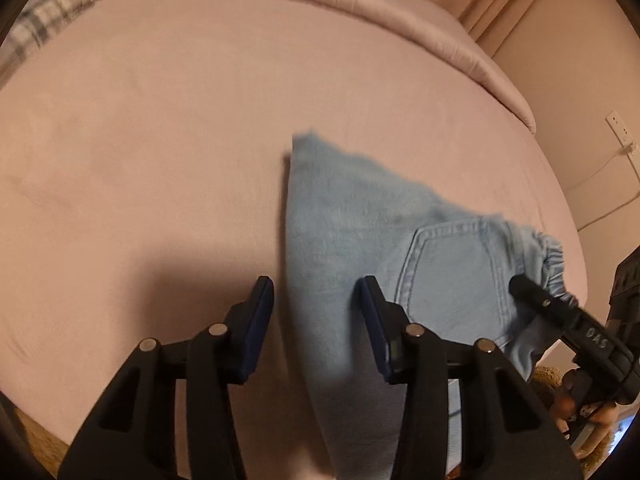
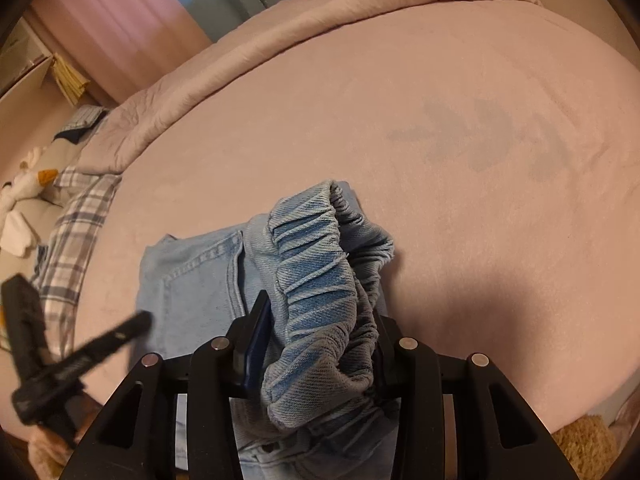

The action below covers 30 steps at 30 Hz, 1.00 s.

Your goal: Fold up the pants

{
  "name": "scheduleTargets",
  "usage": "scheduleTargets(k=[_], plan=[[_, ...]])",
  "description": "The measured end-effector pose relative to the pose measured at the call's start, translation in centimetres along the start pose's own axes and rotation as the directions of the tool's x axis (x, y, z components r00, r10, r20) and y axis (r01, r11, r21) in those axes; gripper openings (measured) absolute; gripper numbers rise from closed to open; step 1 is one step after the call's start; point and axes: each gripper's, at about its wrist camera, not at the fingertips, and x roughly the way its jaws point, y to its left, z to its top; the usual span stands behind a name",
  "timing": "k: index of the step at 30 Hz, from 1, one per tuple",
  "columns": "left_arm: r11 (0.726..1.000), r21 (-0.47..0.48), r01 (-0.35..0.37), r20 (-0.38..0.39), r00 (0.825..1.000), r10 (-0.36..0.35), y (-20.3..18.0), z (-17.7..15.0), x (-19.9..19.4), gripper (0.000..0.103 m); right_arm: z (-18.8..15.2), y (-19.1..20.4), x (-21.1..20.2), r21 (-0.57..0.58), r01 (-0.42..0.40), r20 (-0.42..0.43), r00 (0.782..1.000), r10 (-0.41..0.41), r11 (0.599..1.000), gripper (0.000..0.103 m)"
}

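Note:
Light blue denim pants (image 1: 360, 236) lie on a pink bed, back pocket (image 1: 448, 272) up. In the left wrist view my left gripper (image 1: 318, 300) is open, its fingers astride the pants' folded left edge, just above the cloth. My right gripper shows there at the far right (image 1: 532, 292), at the elastic waistband (image 1: 554, 256). In the right wrist view my right gripper (image 2: 320, 320) is shut on the bunched elastic waistband (image 2: 320, 280) and holds it lifted. The left gripper (image 2: 120, 332) appears blurred at the left over the pants (image 2: 192, 280).
The pink bed sheet (image 1: 160, 160) stretches far and wide. A rolled pink comforter (image 2: 280, 32) lies along the far edge. A plaid cloth (image 2: 76, 232) and a stuffed toy (image 2: 24, 192) sit at the bed's left side. A wall outlet (image 1: 620, 128) is at the right.

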Motion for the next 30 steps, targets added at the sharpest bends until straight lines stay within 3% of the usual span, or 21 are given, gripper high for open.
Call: scheduleTargets(k=[17, 23, 30], plan=[[0.999, 0.026, 0.040, -0.021, 0.999, -0.039, 0.7, -6.6, -3.5, 0.051, 0.2, -0.6, -0.3, -0.017, 0.025, 0.002, 1.000, -0.025, 1.000, 0.043], [0.999, 0.046, 0.016, -0.018, 1.000, -0.015, 0.4, -9.4, -4.7, 0.052, 0.1, -0.3, -0.2, -0.020, 0.035, 0.006, 0.999, -0.035, 0.999, 0.043], [0.999, -0.001, 0.045, -0.029, 0.999, -0.045, 0.9, -10.3, -4.9, 0.052, -0.4, 0.0, -0.6, -0.027, 0.049, 0.010, 0.999, -0.049, 0.998, 0.044]])
